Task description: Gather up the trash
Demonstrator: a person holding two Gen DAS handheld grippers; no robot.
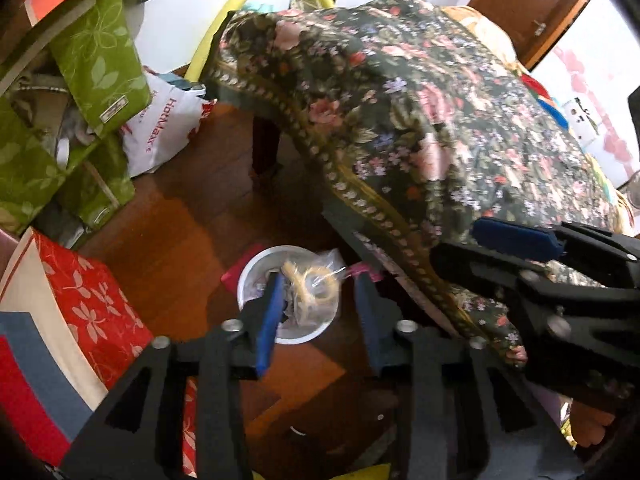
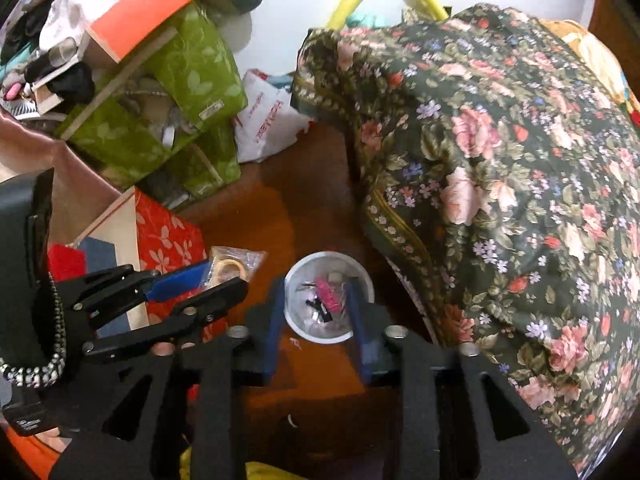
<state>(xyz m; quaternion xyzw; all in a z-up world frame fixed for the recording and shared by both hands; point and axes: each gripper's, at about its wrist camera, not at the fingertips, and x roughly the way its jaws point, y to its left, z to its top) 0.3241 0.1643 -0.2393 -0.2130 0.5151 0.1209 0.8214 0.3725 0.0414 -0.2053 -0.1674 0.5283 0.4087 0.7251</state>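
The left gripper (image 1: 318, 312) hangs over the wooden floor (image 1: 192, 208). Its jaws are wide apart. A little clear plastic bag (image 1: 316, 280) with pale rings inside sits between them. The left wrist view shows a big gap on the right side of the bag, so it does not look squeezed. In the right wrist view the bag (image 2: 232, 266) sits right at the tip of that gripper. I cannot tell if it is touching one blue finger (image 1: 268, 320) or is already loose.

Just below is the small white bin (image 1: 286, 294) on the floor. It has trash in it, with a bit of pink (image 2: 330, 296) showing. The right gripper (image 2: 316, 320) is above the bin too. Its jaws are open and hold nothing.

The bag is very light. It could float sideways and land on the floor, because the bin's mouth is small. It could also stick to the blue finger. The two grippers are near each other and might bump.

A flowery cloth (image 1: 420, 120) hangs down right beside the bin. A gripper could snag on it.

Farther back are green boxes (image 1: 96, 52), a red flowery box (image 1: 84, 300) and a white shopping bag (image 1: 164, 128).
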